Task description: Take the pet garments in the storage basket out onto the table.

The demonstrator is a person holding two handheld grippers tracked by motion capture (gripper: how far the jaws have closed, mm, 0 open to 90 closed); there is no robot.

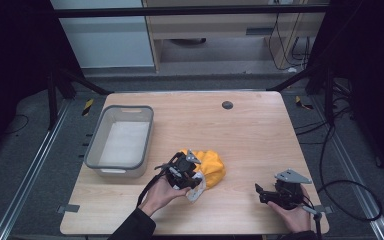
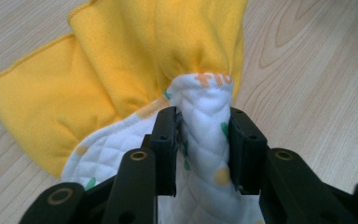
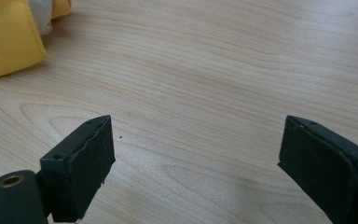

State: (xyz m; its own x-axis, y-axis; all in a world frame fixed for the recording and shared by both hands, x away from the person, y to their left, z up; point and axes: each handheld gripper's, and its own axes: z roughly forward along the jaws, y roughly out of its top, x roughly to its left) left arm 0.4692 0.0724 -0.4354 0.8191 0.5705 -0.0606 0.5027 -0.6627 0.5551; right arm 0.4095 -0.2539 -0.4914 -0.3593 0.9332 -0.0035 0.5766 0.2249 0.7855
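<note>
A yellow cloth with a white quilted, dotted lining lies bunched on the wooden table, a little front of centre. My left gripper reaches into its near edge. In the left gripper view a puffed fold of the white lining stands between the two jaws of the left gripper, which stand apart and loose around it, and the yellow side spreads beyond. My right gripper rests low at the front right. Its jaws are wide open over bare wood, the cloth's yellow edge far off.
A grey plastic bin with a pale bottom stands at the table's left, close to the cloth. A small black round disc sits near the back edge. Cables trail on the floor to the right.
</note>
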